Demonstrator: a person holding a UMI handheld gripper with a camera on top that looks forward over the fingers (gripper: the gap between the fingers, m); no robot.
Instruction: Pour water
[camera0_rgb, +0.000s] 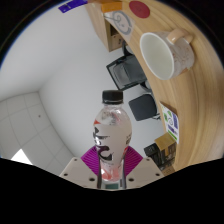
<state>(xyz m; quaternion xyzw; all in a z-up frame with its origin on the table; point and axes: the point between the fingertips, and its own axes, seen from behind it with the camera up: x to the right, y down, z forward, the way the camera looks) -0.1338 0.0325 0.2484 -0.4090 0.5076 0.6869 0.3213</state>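
A clear plastic water bottle (110, 135) with a black cap and a dark printed label stands up between my fingers. My gripper (110, 166) is shut on the bottle, with a purple pad (92, 160) pressed against each side of its lower body. The whole view is rolled over, so the wooden table (185, 110) runs along the far right. On that table, ahead of the bottle cap and to the right, a cream mug (160, 52) with a handle shows its open mouth towards me. The bottle cap sits below and left of the mug, apart from it.
Beyond the mug lie a red disc (138, 9) and some papers on the wooden table. A dark office chair (128, 72) stands past the table edge. A colourful printed item (172, 125) lies on the table near the bottle. White walls and floor fill the left.
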